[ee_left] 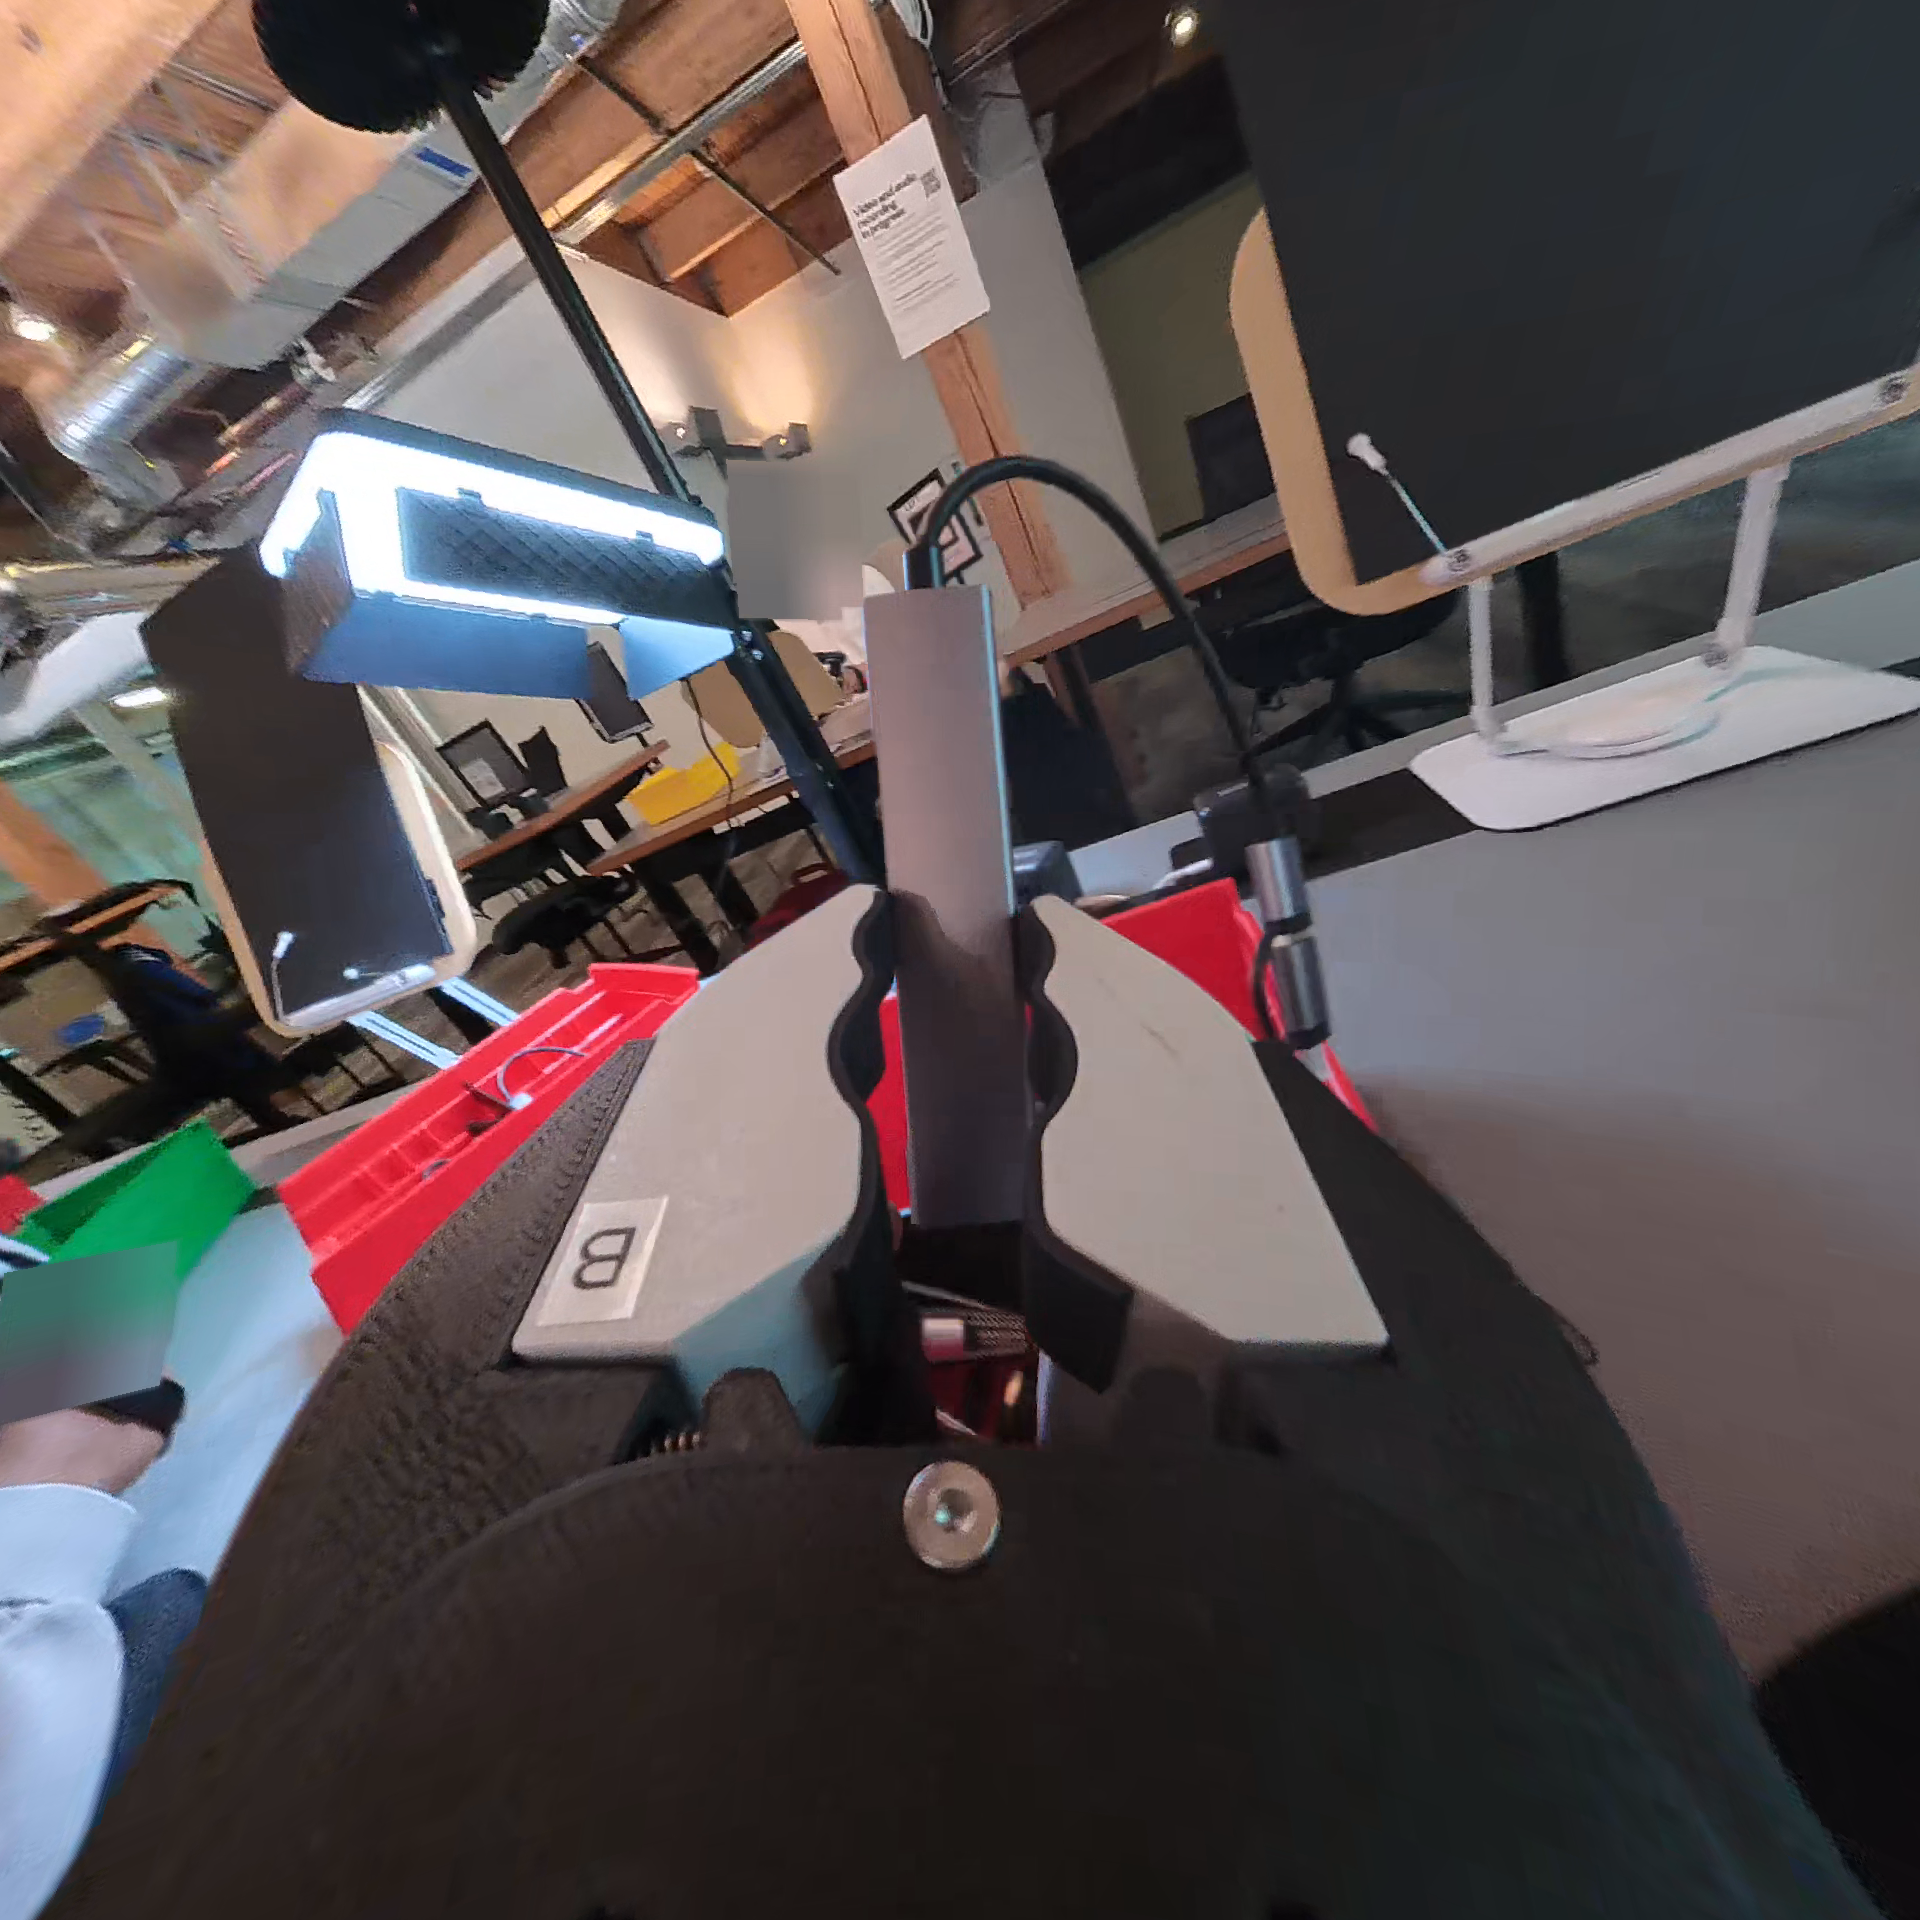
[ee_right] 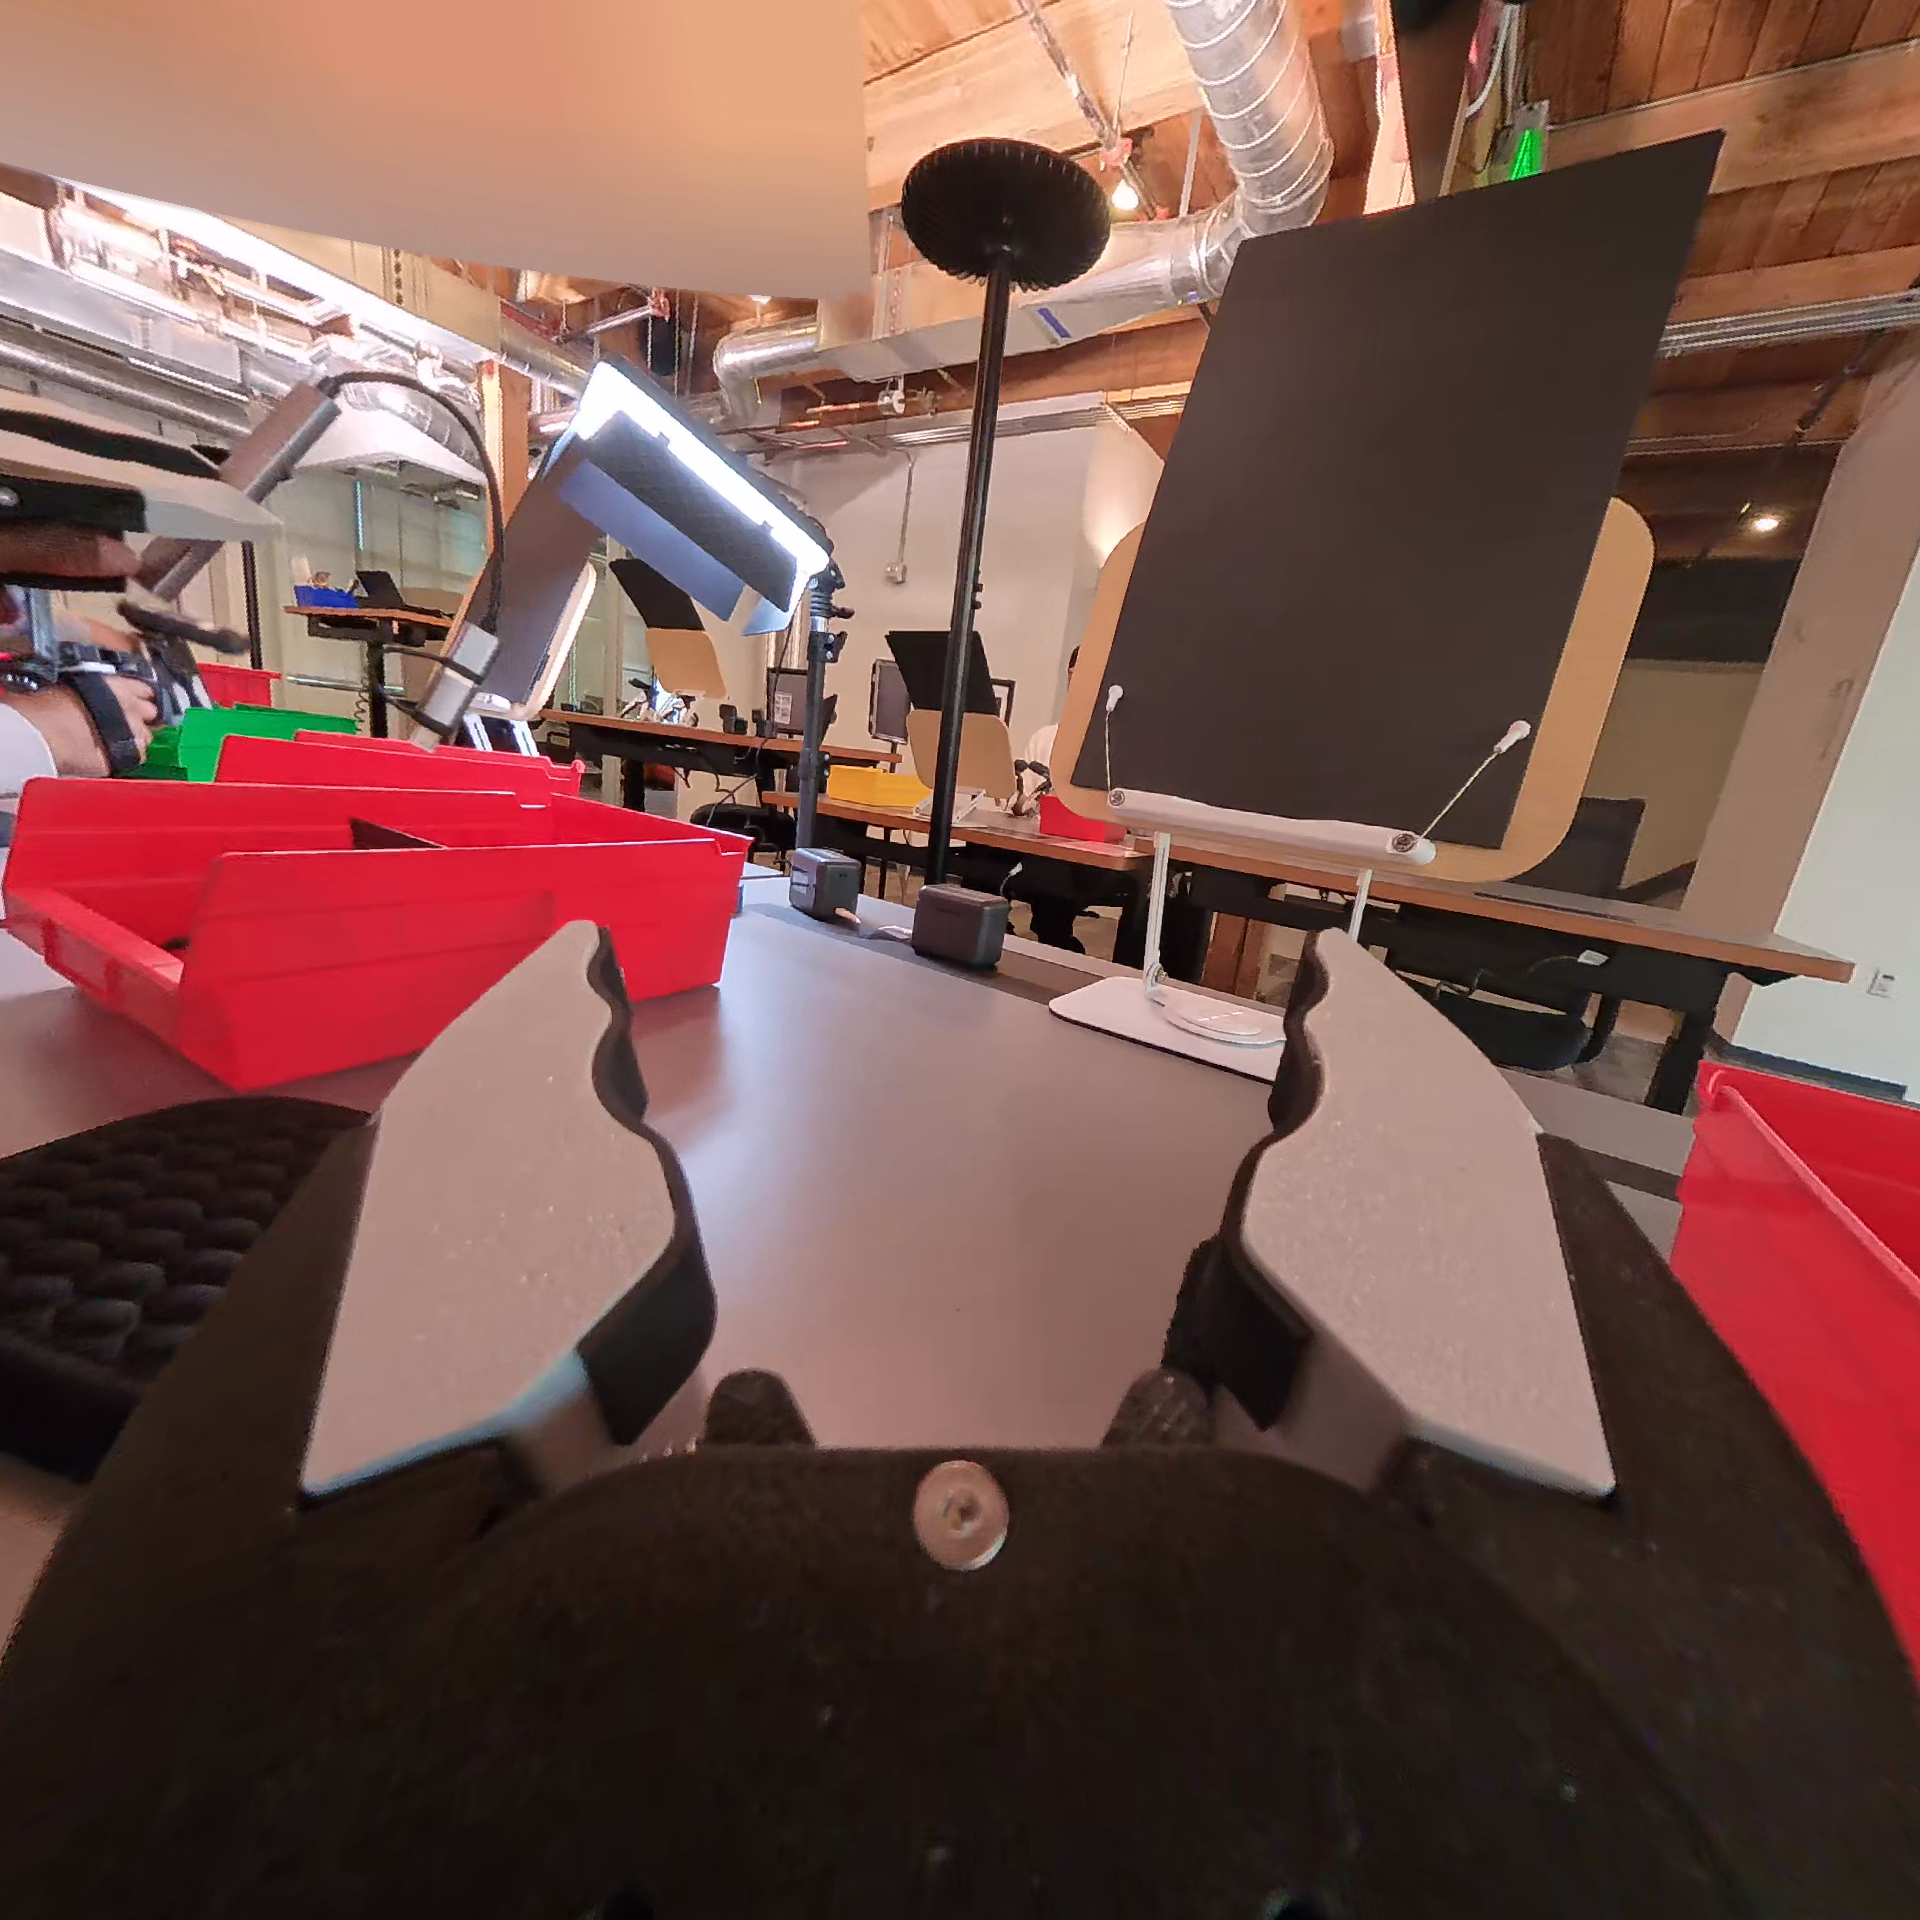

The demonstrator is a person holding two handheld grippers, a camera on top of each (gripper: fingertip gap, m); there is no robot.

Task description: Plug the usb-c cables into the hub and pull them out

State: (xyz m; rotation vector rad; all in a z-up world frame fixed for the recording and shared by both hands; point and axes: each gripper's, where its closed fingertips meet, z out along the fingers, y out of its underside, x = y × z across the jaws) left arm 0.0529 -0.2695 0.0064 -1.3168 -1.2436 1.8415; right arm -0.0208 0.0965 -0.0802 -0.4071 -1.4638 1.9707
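Note:
My left gripper [ee_left: 954, 914] is shut on a grey slab-shaped hub [ee_left: 940, 790], held up above the table with its far end raised. A black cable [ee_left: 1164, 592] arcs from the hub's far end down to two silver connectors [ee_left: 1288, 935] hanging at the right. My right gripper [ee_right: 961, 966] is open and empty, low over the grey table [ee_right: 914, 1122]. In the right wrist view the left gripper [ee_right: 135, 499] shows at the far left, holding the hub [ee_right: 275, 436] high, with the cable [ee_right: 488, 499] and its silver connectors [ee_right: 457, 675] dangling.
Red bins [ee_right: 343, 904] stand on the table's left, another red bin [ee_right: 1818, 1247] at the right edge, green bins [ee_right: 239, 727] behind. A black board on a white stand [ee_right: 1351, 582], a lamp panel [ee_right: 696, 499], a black pole [ee_right: 971, 540] and small grey boxes [ee_right: 961, 920] line the back. The gap from one gripper's tips to the other's is roughly 40 cm.

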